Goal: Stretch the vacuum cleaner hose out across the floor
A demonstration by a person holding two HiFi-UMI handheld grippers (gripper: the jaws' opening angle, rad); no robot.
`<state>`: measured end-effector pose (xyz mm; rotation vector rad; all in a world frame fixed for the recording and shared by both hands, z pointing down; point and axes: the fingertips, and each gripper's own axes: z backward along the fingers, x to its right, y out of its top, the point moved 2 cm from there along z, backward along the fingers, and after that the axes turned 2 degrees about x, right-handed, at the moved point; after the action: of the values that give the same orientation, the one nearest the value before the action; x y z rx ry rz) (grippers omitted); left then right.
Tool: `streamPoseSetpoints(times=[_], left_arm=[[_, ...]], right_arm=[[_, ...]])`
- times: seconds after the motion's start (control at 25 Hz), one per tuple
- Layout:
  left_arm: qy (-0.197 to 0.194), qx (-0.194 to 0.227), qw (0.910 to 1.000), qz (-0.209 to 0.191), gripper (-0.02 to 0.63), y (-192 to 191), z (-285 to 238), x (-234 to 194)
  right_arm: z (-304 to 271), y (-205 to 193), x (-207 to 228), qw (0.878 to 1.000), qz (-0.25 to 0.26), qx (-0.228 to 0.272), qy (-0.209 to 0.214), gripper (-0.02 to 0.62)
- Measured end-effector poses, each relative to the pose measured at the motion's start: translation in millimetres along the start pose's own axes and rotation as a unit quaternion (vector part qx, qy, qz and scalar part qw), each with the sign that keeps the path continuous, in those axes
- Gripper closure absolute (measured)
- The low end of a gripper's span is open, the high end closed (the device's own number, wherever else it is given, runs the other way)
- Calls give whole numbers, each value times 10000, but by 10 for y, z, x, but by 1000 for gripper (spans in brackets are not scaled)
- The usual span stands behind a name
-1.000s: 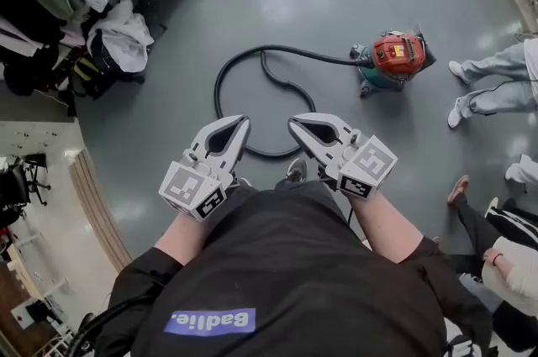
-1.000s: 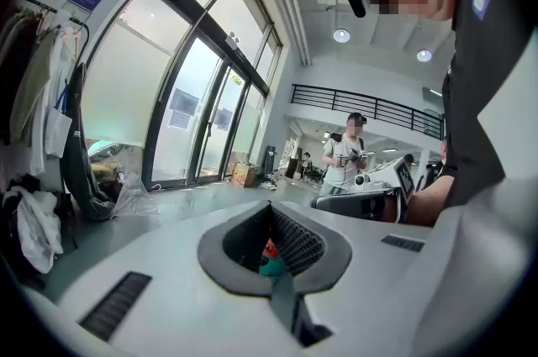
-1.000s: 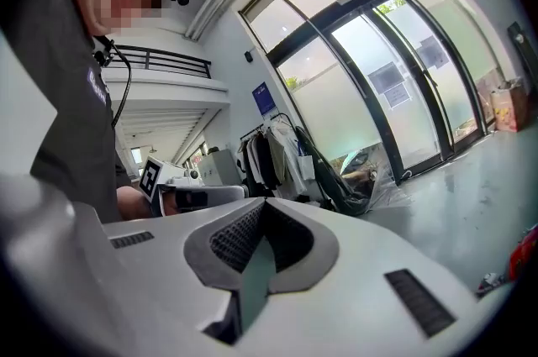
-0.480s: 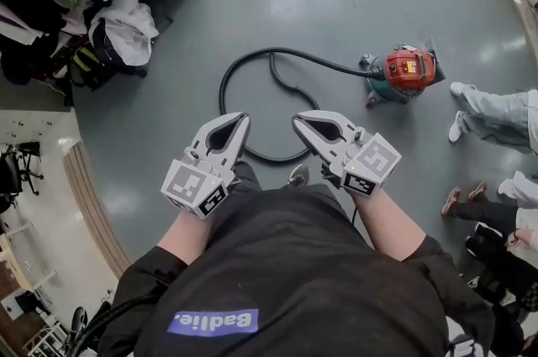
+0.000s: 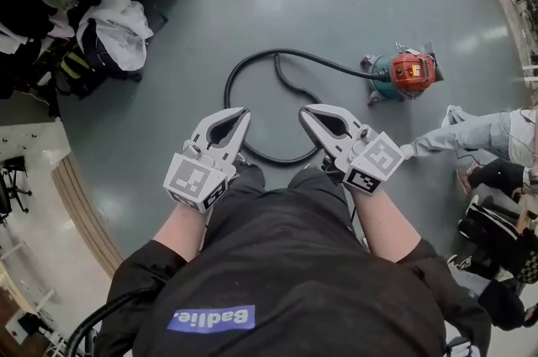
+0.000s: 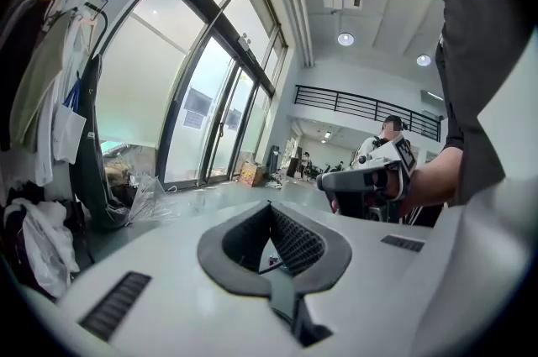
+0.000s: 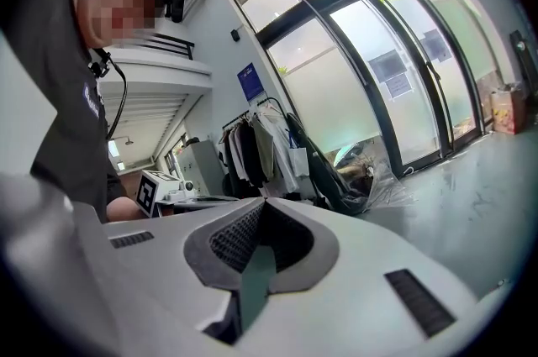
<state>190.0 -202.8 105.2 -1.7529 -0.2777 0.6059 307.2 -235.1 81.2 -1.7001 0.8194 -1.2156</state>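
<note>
A red vacuum cleaner (image 5: 409,71) stands on the grey floor to the right in the head view. Its black hose (image 5: 294,52) runs left from it and curls into a wide loop on the floor. My left gripper (image 5: 239,113) and right gripper (image 5: 308,112) are held side by side in front of my body, above the near part of the loop. Both point forward, are shut and hold nothing. In the left gripper view the jaws (image 6: 271,208) meet, and the right gripper (image 6: 361,179) shows beyond them. The right gripper view shows its own jaws (image 7: 262,202) together.
A heap of clothes and bags (image 5: 118,28) lies at the far left. A person's legs (image 5: 471,133) reach in from the right, and other people (image 5: 500,212) sit lower right. Tall glass doors (image 6: 202,112) and a clothes rack (image 7: 261,145) stand beyond.
I have walked forward, so the hose loop lies closer under both grippers. The person's legs at the right have shifted. Both grippers stay shut and side by side.
</note>
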Motion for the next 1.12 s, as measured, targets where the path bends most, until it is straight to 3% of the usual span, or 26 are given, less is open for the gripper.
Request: streamPoseSetpoints(times=[0.2,0.44,0.76,0.92,1.12], left_arm=[[6,-88,9999,119,607,-126,29,-438],[275,-281,9988,299,606,-322,-124,-796],[1123,-758,9903,300,580,-675,-681,-1285],[1543,-1046,9805,615,565,-921,-993,-1658],[1699,-1246,9743,800,548,-1351,-1364,-2021]], right_arm=[[-417,-42,40,9999,35,-167,15,598],[-772,-30,381,9994,-11,-310,177,598],[-1242,-242,1353,9920,-183,-652,1068,598],[-1669,-274,1819,9840,-259,-920,1504,598],[-2000,-503,2250,9769,-167,-1194,1762,598]])
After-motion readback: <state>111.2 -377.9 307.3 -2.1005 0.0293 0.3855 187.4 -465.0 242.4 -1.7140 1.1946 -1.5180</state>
